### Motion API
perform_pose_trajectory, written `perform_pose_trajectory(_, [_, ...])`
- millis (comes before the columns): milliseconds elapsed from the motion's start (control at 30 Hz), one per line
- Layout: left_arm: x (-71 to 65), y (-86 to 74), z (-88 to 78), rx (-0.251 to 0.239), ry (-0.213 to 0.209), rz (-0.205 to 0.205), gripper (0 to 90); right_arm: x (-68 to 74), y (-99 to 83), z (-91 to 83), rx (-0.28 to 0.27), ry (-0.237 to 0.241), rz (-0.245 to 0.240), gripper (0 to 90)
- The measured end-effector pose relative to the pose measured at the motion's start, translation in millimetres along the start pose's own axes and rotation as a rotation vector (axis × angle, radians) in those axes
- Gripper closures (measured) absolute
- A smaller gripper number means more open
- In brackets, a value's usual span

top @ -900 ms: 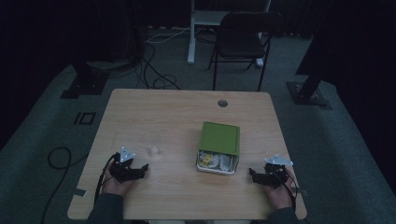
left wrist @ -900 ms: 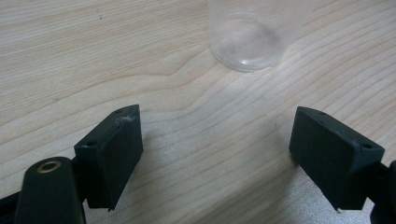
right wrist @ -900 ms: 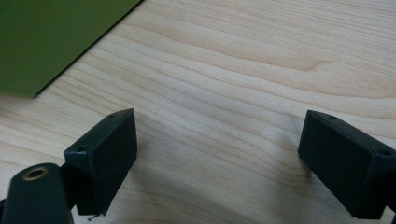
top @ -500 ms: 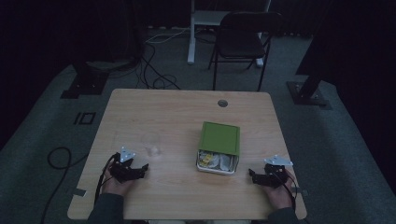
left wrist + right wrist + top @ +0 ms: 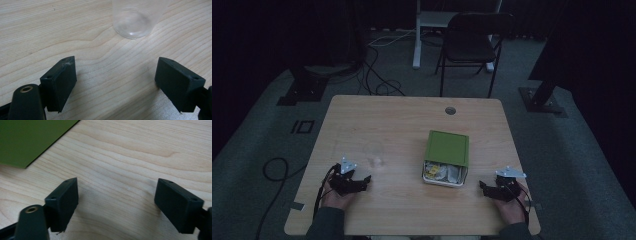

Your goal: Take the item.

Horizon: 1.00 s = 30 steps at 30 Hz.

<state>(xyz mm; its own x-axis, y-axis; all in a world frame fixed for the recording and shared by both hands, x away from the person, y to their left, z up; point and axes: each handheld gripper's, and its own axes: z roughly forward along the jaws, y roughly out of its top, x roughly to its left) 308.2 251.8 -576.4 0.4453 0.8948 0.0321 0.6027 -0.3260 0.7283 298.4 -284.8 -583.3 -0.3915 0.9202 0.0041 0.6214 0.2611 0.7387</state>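
**High view: 2 grippers at rest beside a green tin and a clear cup**

High view shows a pale wooden bench (image 5: pixel 412 125) with rounded corners and a round cable hole (image 5: pixel 450 110) near its far edge. Right of centre lies a rectangular metal tin (image 5: pixel 445 164); its flat, matt green lid (image 5: pixel 447 148) is slid toward the far side, so the near end stands open and shows pale and yellow packets (image 5: pixel 441 172), too small to read. Left of centre stands a clear plastic cup (image 5: pixel 374 152), round and nearly colourless against the wood grain.

The left gripper (image 5: pixel 362 181) rests at the near left of the bench, its jaws wide apart with bare wood between them; in the left gripper view the cup (image 5: pixel 135 18) stands just beyond the jaws, not touching them. The right gripper (image 5: pixel 483 189) rests at the near right, well apart from the left one, jaws also wide apart over bare wood; in the right gripper view a corner of the green lid (image 5: pixel 30 140) lies off to the far left, clear of the jaws. Nothing stands between either gripper and its nearest thing.

Beyond the bench, on grey carpet, stand a dark folding chair (image 5: pixel 472 45), a white desk leg (image 5: pixel 417 35) and loose black cables (image 5: pixel 377 75). No writing is legible.
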Motion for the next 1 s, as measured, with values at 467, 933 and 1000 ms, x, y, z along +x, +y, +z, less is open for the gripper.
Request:
perform_pose_trajectory(467, [0.1,0.0,0.0,0.000,0.000,0.000,18.4,17.9,7.6,-16.2,-0.079,0.034,-0.054,36.8])
perform_pose_trajectory(933, [0.1,0.0,0.0,0.001,-0.001,0.000,18.3,33.6,12.5,-30.2,-0.104,0.082,-0.107,45.9])
perform_pose_trajectory(1000, [0.1,0.0,0.0,0.001,-0.001,0.000,18.3,35.7,13.2,-32.0,-0.108,0.090,-0.112,47.3])
